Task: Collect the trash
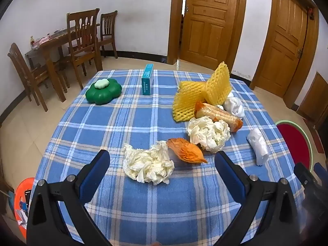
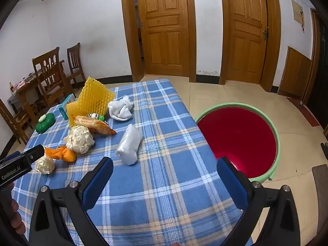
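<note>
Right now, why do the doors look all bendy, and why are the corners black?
Left wrist view: the fisheye lens bows the doors and leaves dark corners. Right wrist view: same curving on the door frames; the red bin stays sharp, no glare.

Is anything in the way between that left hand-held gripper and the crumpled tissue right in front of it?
Nothing visible. The left hand-held gripper is open, and only bare checked tablecloth lies before the crumpled tissue. The orange wrapper sits just behind it.

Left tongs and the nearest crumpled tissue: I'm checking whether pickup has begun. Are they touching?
Apart. The left wrist view shows the left tongs open, with blue cloth visible between each pad and the crumpled tissue.
</note>
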A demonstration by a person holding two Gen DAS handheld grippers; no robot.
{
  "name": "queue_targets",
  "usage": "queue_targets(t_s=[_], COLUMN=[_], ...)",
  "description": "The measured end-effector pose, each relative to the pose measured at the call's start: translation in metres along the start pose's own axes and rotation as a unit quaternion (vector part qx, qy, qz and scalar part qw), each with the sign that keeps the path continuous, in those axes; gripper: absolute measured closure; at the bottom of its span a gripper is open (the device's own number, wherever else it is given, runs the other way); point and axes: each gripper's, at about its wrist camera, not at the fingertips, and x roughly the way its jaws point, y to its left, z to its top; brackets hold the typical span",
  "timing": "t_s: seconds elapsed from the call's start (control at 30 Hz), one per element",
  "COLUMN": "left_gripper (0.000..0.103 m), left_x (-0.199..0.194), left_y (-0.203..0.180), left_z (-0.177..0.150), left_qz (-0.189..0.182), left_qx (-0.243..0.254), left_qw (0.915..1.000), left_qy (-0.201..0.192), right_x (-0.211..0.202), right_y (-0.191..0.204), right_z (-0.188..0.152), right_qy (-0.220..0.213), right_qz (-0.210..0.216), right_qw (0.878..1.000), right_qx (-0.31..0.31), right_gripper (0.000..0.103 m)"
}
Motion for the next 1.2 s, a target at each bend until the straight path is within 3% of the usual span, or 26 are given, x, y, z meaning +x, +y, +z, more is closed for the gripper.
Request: queue_targets(t_s=[1.2], left_gripper=[0.002], left_x=[0.0031], left_y=[0.0025], left_z=[0.0001], left_qz=[0.004], left_qx=[-0.004], left_qw=[0.9999], left_qy=[0.012], right_x=[0.0003], right_y=[-0.0008], right_z=[-0.0001], right_qy=[0.000], right_qz=[-0.003], right_qw=[1.000], right_qx=[-0.002], right_gripper=[0.000])
